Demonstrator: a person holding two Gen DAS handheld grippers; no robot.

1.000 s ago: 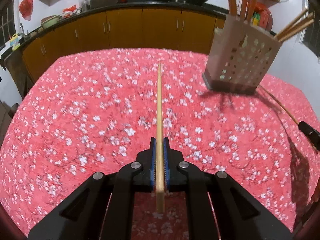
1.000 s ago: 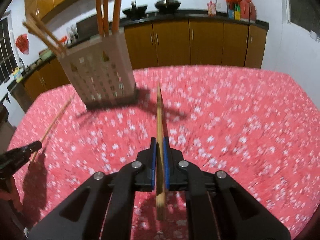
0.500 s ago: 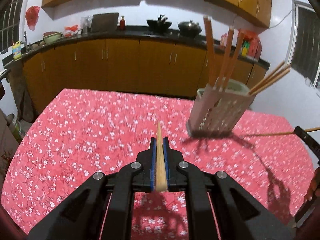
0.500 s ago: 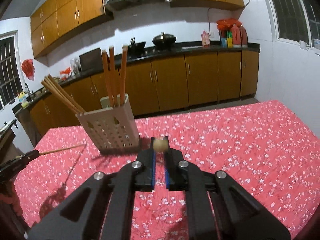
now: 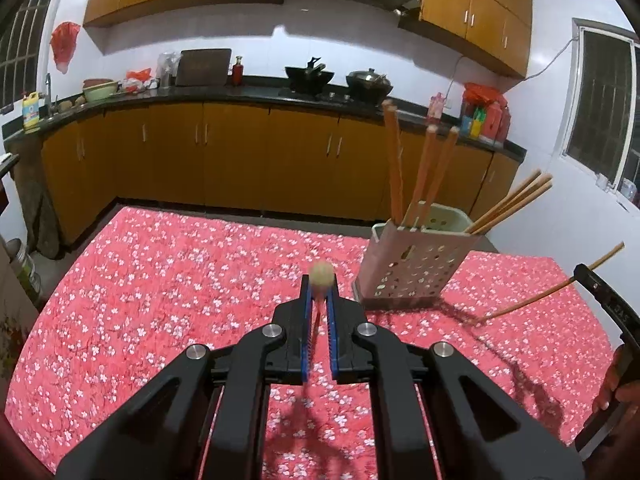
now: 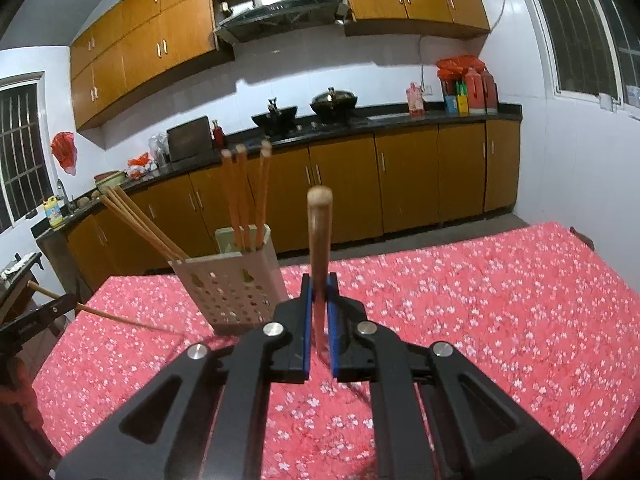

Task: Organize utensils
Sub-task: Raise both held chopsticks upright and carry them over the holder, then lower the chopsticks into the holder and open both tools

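Note:
My left gripper (image 5: 319,292) is shut on a wooden chopstick (image 5: 322,275), seen end-on and tilted up. My right gripper (image 6: 319,292) is shut on another wooden chopstick (image 6: 319,240) that stands up past the fingertips. A perforated pale utensil holder (image 5: 412,268) stands on the red floral table (image 5: 160,288), right of my left gripper; it holds several chopsticks (image 5: 420,176). In the right wrist view the holder (image 6: 230,288) is just left of my gripper. The right gripper's chopstick (image 5: 532,300) shows at the right edge of the left wrist view, and the left one's (image 6: 108,316) at the left of the right wrist view.
Beyond the table's far edge run brown kitchen cabinets (image 5: 240,160) and a dark counter with woks (image 5: 308,78) and bottles. A white wall and window (image 5: 604,108) lie to the right. The person's hand (image 5: 616,376) shows at the right edge.
Both grippers have tilted up from looking down at the table to looking level across it. Each chopstick has swung from lying forward to pointing up. The holder now appears farther off.

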